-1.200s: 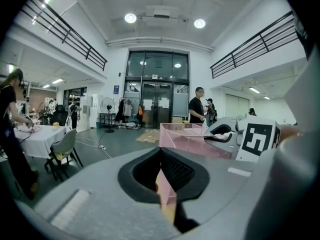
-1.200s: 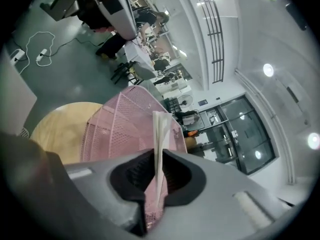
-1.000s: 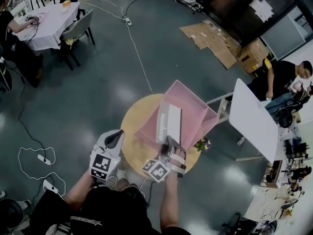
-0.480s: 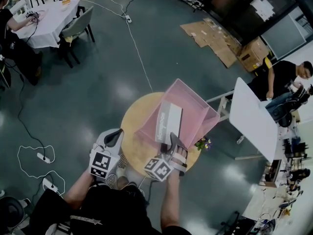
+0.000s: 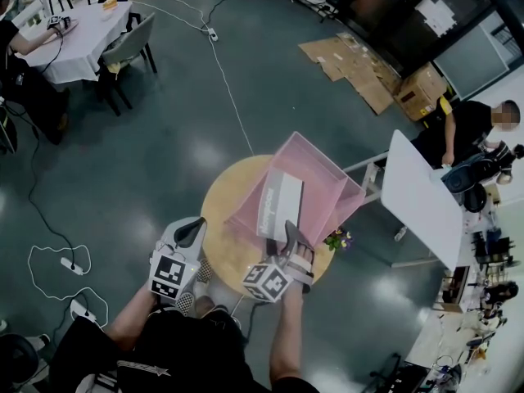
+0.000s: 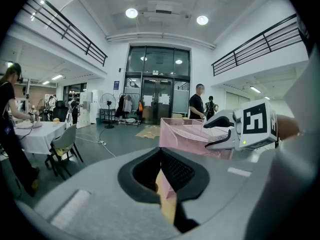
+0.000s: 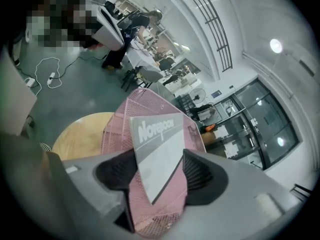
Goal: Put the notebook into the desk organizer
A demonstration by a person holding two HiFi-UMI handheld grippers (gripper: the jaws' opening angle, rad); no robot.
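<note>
The grey notebook (image 5: pixel 281 205) is seen standing tilted in the pink mesh desk organizer (image 5: pixel 327 178) on the round wooden table (image 5: pixel 223 199); the right gripper (image 5: pixel 280 236) is set around it, its jaws just opened wide. The left gripper (image 5: pixel 192 232) is kept closed and empty.

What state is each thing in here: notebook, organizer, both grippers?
notebook: standing tilted inside the desk organizer, not gripped.
desk organizer: on the round table, notebook in it.
right gripper: open, jaws have just been opening, notebook between them, pads not pressing it.
left gripper: shut, empty.
</note>
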